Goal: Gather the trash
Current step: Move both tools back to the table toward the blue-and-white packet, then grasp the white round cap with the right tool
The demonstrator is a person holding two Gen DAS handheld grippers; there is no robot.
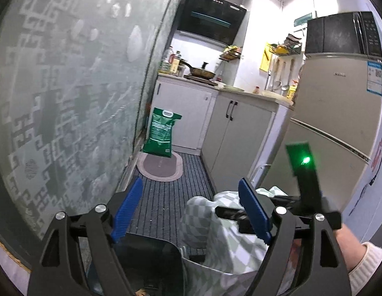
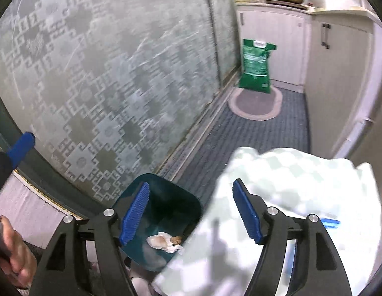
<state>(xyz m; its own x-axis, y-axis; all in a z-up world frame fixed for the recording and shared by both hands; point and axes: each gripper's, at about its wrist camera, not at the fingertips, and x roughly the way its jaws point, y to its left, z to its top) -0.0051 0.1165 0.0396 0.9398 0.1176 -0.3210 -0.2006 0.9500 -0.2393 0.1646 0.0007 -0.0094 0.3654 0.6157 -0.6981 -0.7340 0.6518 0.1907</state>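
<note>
Where the crumpled trash (image 2: pixel 166 243) lies, pale paper with a brown scrap in it, is the bottom of a dark teal bin (image 2: pixel 191 204) standing on the floor beside the frosted patterned glass door (image 2: pixel 104 74). Just right of the bin, touching its rim in the right wrist view, is a white bag with a pale green check pattern (image 2: pixel 297 180); whether it lines a second container cannot be told.

Right gripper (image 2: pixel 191 212): jaws apart, blue pads clear of everything, nothing between them, poised above the bin and the bag's edge.

Left gripper (image 1: pixel 191 207): jaws likewise spread wide and empty, pointing along the striped floor mat (image 1: pixel 166 202). A hand (image 2: pixel 15 251) shows at the lower left of the right wrist view.

Farther off: oval rug (image 2: pixel 255 103), green sack (image 2: pixel 256 66) upright against white cabinets (image 2: pixel 272 44), a pan (image 1: pixel 199 71) on the counter, fridge (image 1: pixel 339 113) at right.
</note>
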